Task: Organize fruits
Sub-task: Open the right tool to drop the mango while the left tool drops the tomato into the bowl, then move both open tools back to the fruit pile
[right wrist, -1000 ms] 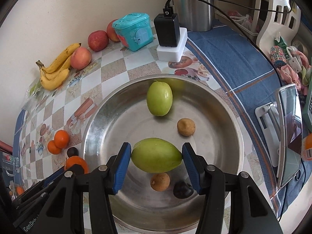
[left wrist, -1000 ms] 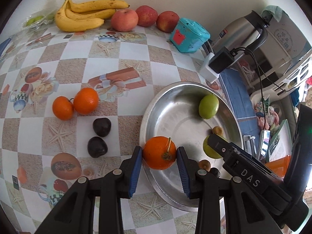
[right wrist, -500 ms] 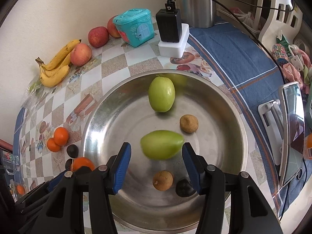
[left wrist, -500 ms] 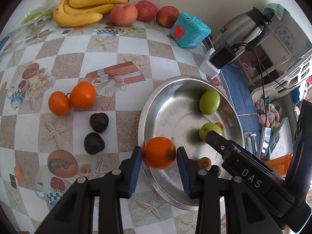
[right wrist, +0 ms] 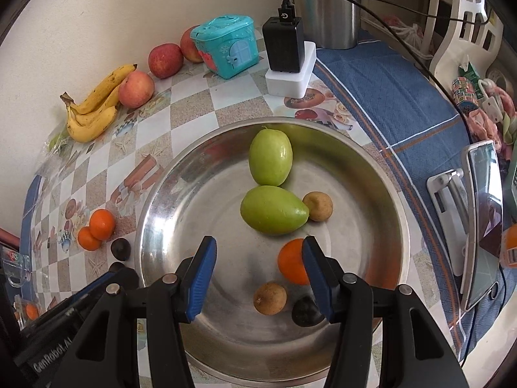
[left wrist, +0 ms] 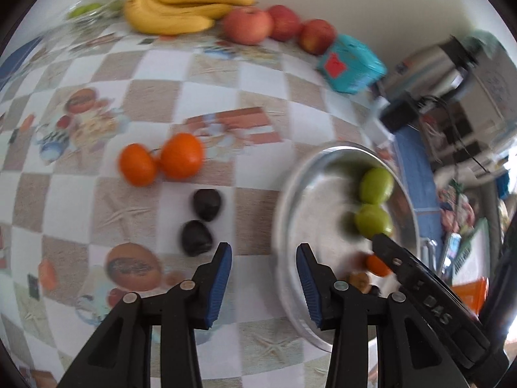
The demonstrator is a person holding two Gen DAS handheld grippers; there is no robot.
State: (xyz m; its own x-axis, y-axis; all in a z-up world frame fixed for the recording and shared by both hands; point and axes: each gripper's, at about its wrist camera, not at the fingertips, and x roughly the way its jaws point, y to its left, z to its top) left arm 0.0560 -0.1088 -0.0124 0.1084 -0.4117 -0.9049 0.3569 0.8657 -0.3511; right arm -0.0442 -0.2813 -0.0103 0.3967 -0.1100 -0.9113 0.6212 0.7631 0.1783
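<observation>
Both tools stand open and empty — the left tool [left wrist: 264, 286], its jaws just widened, over the worktop [left wrist: 252, 119] beside the metal bowl [right wrist: 155, 213] — so the loose orange [right wrist: 292, 265] inside could roll under a careless reach.

The steel basin [right wrist: 155, 213] looks like brushed metal, shiny at its rim. Both green fruits [right wrist: 270, 158] have smooth, glossy skins; the small brown fruit [right wrist: 269, 298] looks matt and rough. The blue cloth [right wrist: 387, 84] shows a woven texture. The teal box [right wrist: 226, 45] is glossy plastic.
</observation>
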